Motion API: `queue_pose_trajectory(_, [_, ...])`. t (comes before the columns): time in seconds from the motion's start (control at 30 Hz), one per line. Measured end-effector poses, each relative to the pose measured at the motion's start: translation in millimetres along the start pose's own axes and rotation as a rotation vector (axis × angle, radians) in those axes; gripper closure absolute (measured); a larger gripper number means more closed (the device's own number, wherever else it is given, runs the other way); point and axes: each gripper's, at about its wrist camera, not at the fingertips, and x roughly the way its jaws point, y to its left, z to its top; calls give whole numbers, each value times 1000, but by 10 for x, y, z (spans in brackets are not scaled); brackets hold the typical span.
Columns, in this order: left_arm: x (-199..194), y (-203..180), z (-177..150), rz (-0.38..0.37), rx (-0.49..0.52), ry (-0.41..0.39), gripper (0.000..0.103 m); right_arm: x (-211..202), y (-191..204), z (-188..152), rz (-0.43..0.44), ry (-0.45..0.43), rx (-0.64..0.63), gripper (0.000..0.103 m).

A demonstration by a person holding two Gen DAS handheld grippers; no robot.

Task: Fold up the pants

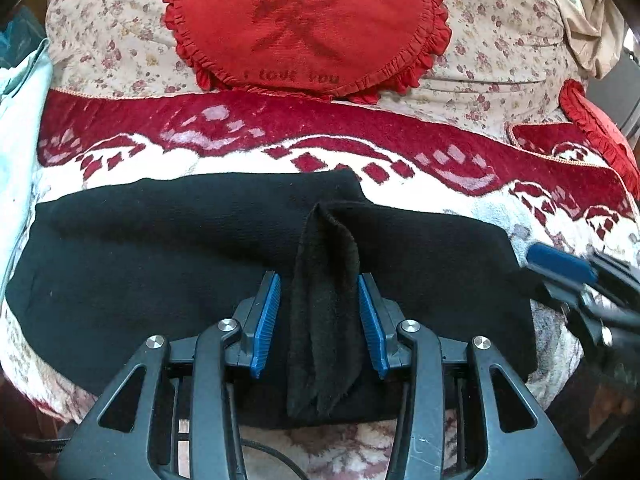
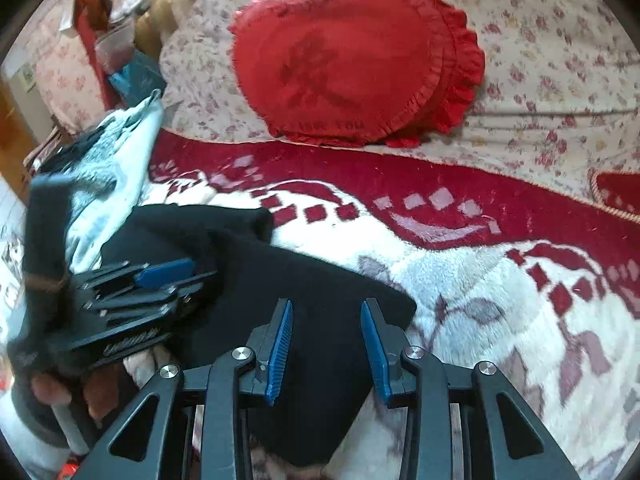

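The black pants (image 1: 160, 256) lie spread across a red and white blanket (image 1: 280, 140); they also show in the right wrist view (image 2: 320, 288). A raised fold of the black cloth (image 1: 326, 320) stands between the blue pads of my left gripper (image 1: 320, 292), whose jaws are apart and not pressing on it. My right gripper (image 2: 326, 320) is open over the right end of the pants, nothing between its pads. It shows blurred at the right edge of the left wrist view (image 1: 560, 264). The left gripper shows at the left of the right wrist view (image 2: 164, 274).
A red heart-shaped frilled cushion (image 1: 308, 24) lies on the floral bedding (image 1: 500, 40) behind the blanket. A second red cushion (image 1: 600, 132) sits at the right. Pale blue cloth (image 2: 120, 160) and clutter lie at the left of the bed.
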Motion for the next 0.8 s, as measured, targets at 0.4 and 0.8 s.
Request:
queue_pose_trajectory(0.4, [-64,-17,-209,18,-15,-15,58,123,217,-474,0,86,-55,68])
queue_pose_trajectory(0.8, [-229,74,-295,37,-44,-27,58,-39,339,-157,2,41,-73,68])
